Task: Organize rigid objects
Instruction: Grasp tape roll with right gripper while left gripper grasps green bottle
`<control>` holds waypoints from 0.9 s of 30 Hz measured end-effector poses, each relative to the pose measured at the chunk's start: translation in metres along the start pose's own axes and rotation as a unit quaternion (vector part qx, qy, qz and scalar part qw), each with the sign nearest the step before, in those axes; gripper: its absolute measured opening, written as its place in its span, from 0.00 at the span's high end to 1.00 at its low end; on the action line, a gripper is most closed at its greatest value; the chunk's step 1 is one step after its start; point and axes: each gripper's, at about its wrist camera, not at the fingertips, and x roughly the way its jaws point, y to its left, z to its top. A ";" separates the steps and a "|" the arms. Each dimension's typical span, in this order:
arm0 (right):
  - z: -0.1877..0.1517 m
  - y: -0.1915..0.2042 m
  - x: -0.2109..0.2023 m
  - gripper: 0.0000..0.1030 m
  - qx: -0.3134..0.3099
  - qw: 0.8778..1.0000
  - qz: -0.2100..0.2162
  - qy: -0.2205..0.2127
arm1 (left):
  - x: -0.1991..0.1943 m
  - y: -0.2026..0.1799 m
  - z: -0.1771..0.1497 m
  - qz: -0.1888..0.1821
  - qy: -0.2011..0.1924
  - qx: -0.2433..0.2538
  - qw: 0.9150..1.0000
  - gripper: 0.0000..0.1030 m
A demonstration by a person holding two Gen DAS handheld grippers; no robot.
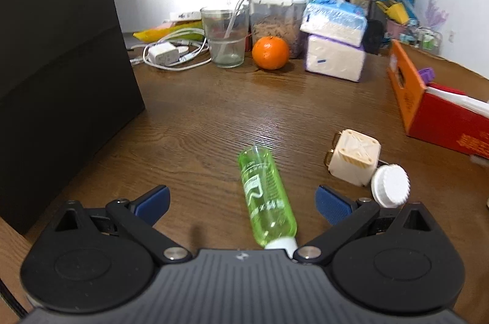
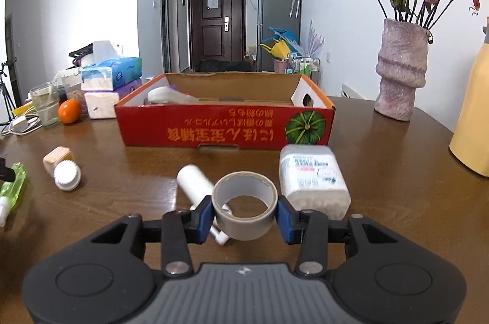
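Observation:
My left gripper (image 1: 243,203) is open, its jaws on either side of a green spray bottle (image 1: 265,195) that lies on the wooden table (image 1: 214,116); the bottle also shows in the right wrist view (image 2: 13,183). A beige cube (image 1: 354,157) and a white ribbed cap (image 1: 390,185) lie to its right. My right gripper (image 2: 244,215) is shut on a grey tape roll (image 2: 244,209). A white tube (image 2: 195,182) and a white labelled container (image 2: 313,178) lie beside the roll. The red cardboard box (image 2: 226,125) stands beyond, open.
A glass cup (image 1: 224,36), an orange (image 1: 270,52), tissue packs (image 1: 334,39), a charger with cables (image 1: 166,53) and a food jar (image 1: 275,18) crowd the far table. A black box (image 1: 58,64) stands left. A pink vase (image 2: 398,70) and yellow object (image 2: 472,122) stand right.

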 end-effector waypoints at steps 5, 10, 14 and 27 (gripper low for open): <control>-0.001 -0.006 0.012 0.59 0.009 1.000 0.004 0.007 | 0.022 -0.014 -0.006 0.037 0.001 0.011 0.999 0.00; -0.004 -0.008 0.014 0.59 0.018 1.000 0.008 0.008 | 0.029 -0.013 -0.009 0.038 0.004 0.010 0.999 0.00; -0.005 -0.010 0.013 0.59 0.021 1.000 0.008 0.007 | 0.029 -0.012 -0.010 0.026 0.002 0.008 1.000 0.13; -0.009 -0.009 0.011 0.59 0.021 1.000 0.007 0.007 | 0.021 -0.012 -0.013 -0.021 -0.009 0.006 1.000 0.69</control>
